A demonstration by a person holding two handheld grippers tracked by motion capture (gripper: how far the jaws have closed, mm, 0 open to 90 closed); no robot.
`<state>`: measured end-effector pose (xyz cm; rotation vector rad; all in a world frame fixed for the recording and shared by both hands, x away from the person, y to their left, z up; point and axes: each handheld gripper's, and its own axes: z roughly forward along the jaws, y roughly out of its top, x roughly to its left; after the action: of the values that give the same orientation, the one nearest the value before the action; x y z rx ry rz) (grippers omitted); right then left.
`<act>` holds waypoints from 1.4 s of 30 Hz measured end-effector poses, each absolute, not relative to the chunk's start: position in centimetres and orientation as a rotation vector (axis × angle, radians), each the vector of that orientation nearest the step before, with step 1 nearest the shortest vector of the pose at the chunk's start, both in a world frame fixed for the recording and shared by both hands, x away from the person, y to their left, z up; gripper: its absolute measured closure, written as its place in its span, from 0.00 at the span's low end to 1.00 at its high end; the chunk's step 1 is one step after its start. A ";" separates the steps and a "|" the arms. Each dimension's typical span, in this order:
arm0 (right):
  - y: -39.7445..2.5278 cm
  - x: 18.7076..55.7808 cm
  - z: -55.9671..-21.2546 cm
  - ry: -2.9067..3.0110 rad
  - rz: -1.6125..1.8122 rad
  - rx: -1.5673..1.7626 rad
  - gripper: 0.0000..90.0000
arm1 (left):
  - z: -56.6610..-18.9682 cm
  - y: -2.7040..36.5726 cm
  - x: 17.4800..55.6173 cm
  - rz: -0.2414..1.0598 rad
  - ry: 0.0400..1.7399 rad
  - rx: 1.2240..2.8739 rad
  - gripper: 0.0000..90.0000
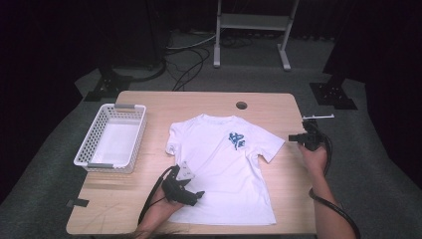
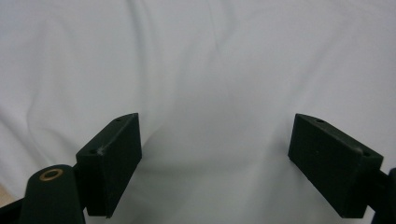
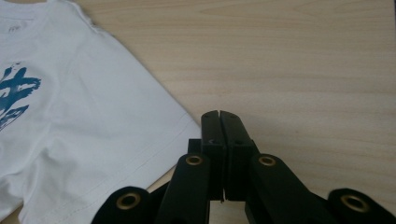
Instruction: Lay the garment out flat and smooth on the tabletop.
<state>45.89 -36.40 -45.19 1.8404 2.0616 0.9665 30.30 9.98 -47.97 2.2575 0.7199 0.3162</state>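
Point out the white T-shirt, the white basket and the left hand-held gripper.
white T-shirt (image 1: 224, 169): high view, on the plain cloth of its front, below the blue print.
white basket (image 1: 87, 138): high view, on its left wall.
left hand-held gripper (image 2: 215, 158): left gripper view, midway between its open jaws.

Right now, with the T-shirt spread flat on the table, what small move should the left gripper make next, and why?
Probably lower the left gripper and close it on the T-shirt. Its jaws stand wide open over the white cloth near the lower left edge, nothing between them yet. The right gripper is shut over bare table, just off the sleeve, so it likely needs to open next.
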 end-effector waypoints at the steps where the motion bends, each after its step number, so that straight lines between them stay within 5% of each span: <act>1: -36.5 46.0 -45.2 2.052 0.966 1.851 0.99 | -48.0 10.0 30.3 0.315 0.719 2.260 0.19; 18: -30.4 42.5 -46.4 2.363 1.109 1.612 0.85 | -47.7 9.8 30.3 0.276 0.728 2.270 0.18; 32: -33.5 43.0 -46.8 2.277 1.080 1.701 0.86 | -47.4 9.3 29.9 0.223 0.712 2.273 0.18; 42: -34.0 41.9 -46.5 2.249 1.158 1.673 0.75 | -47.1 9.1 29.6 0.215 0.693 2.267 0.18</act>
<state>41.88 -34.01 -46.52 1.6735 2.2491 1.1584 29.64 9.11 -47.11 2.2669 0.6932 0.2151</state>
